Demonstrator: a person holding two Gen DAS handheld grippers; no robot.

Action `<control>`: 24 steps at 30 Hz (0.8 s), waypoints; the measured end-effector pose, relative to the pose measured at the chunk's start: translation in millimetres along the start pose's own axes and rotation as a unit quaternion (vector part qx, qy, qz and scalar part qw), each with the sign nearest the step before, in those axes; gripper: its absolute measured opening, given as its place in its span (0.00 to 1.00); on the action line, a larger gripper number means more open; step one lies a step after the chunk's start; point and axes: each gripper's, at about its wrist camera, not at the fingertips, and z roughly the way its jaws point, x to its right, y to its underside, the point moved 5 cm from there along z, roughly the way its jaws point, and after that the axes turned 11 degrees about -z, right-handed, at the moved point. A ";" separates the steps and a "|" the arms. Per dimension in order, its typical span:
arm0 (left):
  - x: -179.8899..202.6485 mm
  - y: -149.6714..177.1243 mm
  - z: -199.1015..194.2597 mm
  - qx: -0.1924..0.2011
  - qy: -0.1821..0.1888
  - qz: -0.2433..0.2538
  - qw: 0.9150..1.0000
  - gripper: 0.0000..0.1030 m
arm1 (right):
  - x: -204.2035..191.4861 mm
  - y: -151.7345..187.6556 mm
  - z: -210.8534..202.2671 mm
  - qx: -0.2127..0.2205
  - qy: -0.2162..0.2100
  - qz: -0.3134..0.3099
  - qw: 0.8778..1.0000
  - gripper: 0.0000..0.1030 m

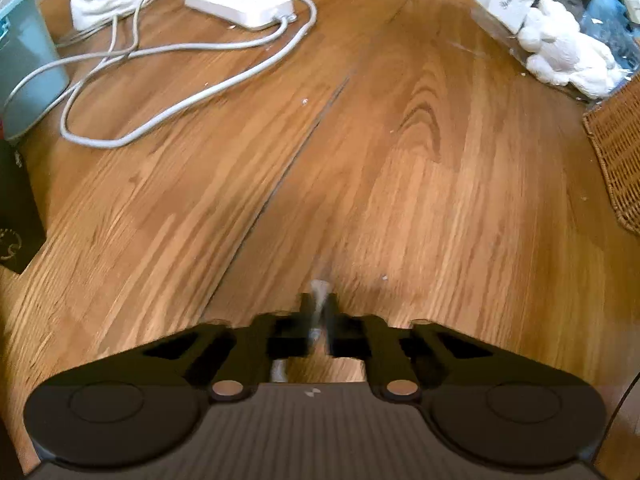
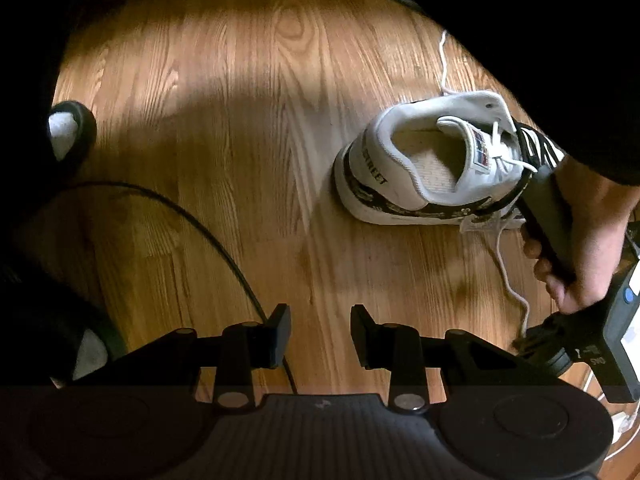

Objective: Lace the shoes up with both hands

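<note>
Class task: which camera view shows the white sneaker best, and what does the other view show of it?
The right wrist view: the white sneaker lies on the wood floor, its collar, tongue and loose lace visible. The left wrist view shows no shoe, only what looks like a lace end between the left gripper tips.

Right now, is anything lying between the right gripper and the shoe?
Nothing visible. Bare wood floor lies between the open right gripper and the shoe. A black cable passes under the gripper on its left side, away from the shoe, and the loose lace trails off on the right.
</note>
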 end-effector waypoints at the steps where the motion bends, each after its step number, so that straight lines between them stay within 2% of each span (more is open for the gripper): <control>1: 0.2 1.6 -1.7 0.007 -0.012 0.013 1.000 0.04 | 0.5 0.2 0.6 0.000 -0.002 0.001 1.000 0.36; 3: 0.0 5.4 -7.0 0.017 -0.027 0.029 0.999 0.04 | 2.3 1.4 2.1 0.002 -0.008 0.006 1.000 0.36; 5: -3.6 5.6 -18.3 0.027 -0.026 0.024 0.999 0.04 | 5.5 5.2 5.0 0.001 -0.012 0.014 1.000 0.36; 9: -22.5 -5.7 -64.3 0.064 -0.030 0.008 0.997 0.04 | 16.8 16.9 12.9 -0.008 -0.011 0.034 0.999 0.36; 13: -52.3 -6.9 -135.8 0.134 -0.035 -0.041 0.990 0.04 | 42.9 29.4 9.0 0.006 0.020 0.073 0.997 0.36; 15: -64.2 0.1 -171.5 0.161 -0.045 -0.056 0.984 0.04 | 62.5 36.5 3.8 0.019 0.056 0.106 0.993 0.36; 18: -74.6 17.8 -227.7 0.193 -0.081 -0.051 0.976 0.04 | 89.9 47.0 -0.4 0.034 0.094 0.160 0.982 0.36; 21: -69.9 43.9 -273.3 0.202 -0.141 -0.010 0.969 0.04 | 113.1 54.9 -5.2 0.063 0.121 0.209 0.968 0.36; 22: -63.0 56.4 -280.6 0.194 -0.165 0.012 0.967 0.04 | 121.9 57.1 -8.8 0.081 0.130 0.232 0.961 0.36; 24: -49.0 81.7 -290.4 0.176 -0.200 0.045 0.963 0.04 | 138.5 60.0 -21.3 0.129 0.162 0.283 0.936 0.36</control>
